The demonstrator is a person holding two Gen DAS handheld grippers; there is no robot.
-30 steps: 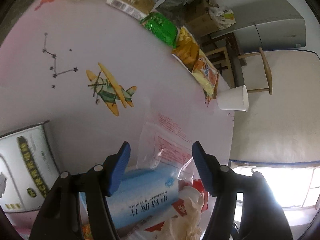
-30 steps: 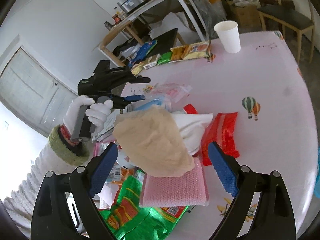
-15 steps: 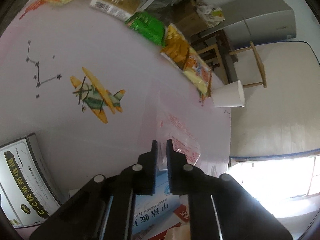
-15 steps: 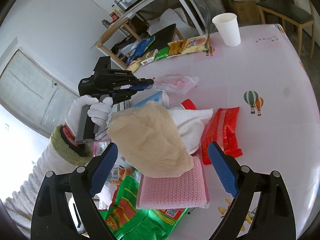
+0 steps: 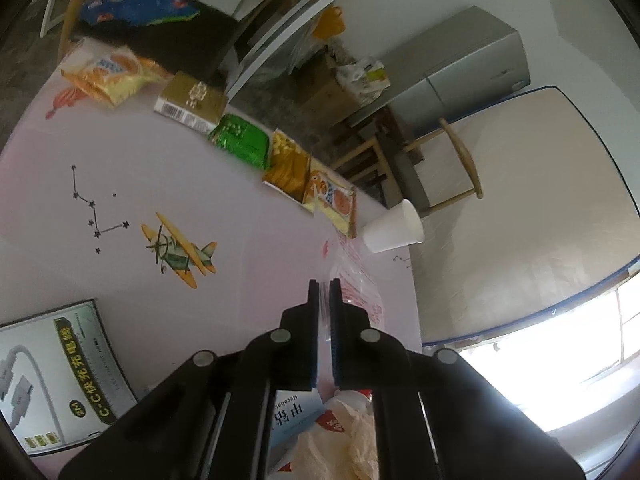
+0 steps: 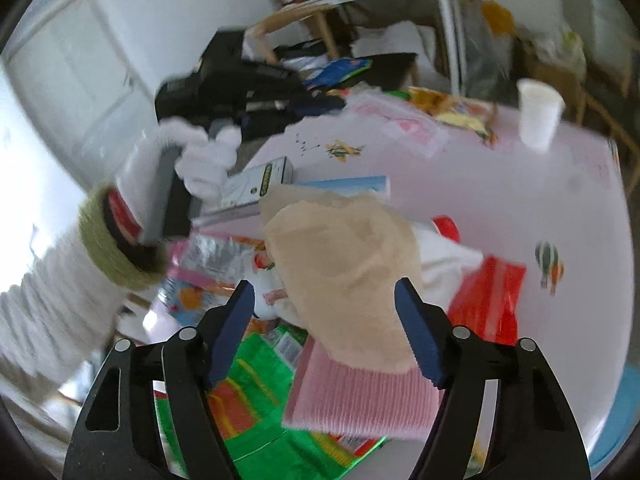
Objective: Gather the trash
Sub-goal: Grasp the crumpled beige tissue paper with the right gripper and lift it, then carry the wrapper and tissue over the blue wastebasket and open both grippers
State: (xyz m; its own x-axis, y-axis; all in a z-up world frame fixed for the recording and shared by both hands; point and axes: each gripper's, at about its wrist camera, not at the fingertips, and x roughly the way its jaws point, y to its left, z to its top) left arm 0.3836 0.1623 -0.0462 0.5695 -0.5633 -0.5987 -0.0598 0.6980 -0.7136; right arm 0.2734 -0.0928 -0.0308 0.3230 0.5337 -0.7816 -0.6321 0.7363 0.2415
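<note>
Pale pink, the worktop (image 5: 240, 208) carried printed pictures of a yellow aeroplane and a star pattern at the left of the left wrist view. Along its far edge, in the upper middle of that view, we saw a row of snack packets: an orange one (image 5: 108, 76), a gold box (image 5: 192, 100), a green packet (image 5: 240, 140) and two more yellow ones. A white paper cup (image 5: 394, 228) stood at the right end of the row.

Our left tongs (image 5: 324, 292), low in the centre of that view, were clenched on a clear plastic bag with red print (image 5: 360, 288), which hung just past the fingertips above the worktop. In the right wrist view the same bag (image 6: 400, 120) showed blurred in the upper middle, lifted off the surface beside the gloved left hand (image 6: 208, 160).

Our right tongs (image 6: 324, 300) were released, their blue pads spread wide, hovering above a heap in the lower middle of that view. A crumpled beige paper (image 6: 344, 272) lay on top, between the pads, over a pink ribbed sponge cloth (image 6: 360, 400). A red wrapper (image 6: 488, 300) lay to the right and a green packet (image 6: 264, 400) to the lower left. A light blue box (image 6: 352, 186) sat just behind the heap.
</note>
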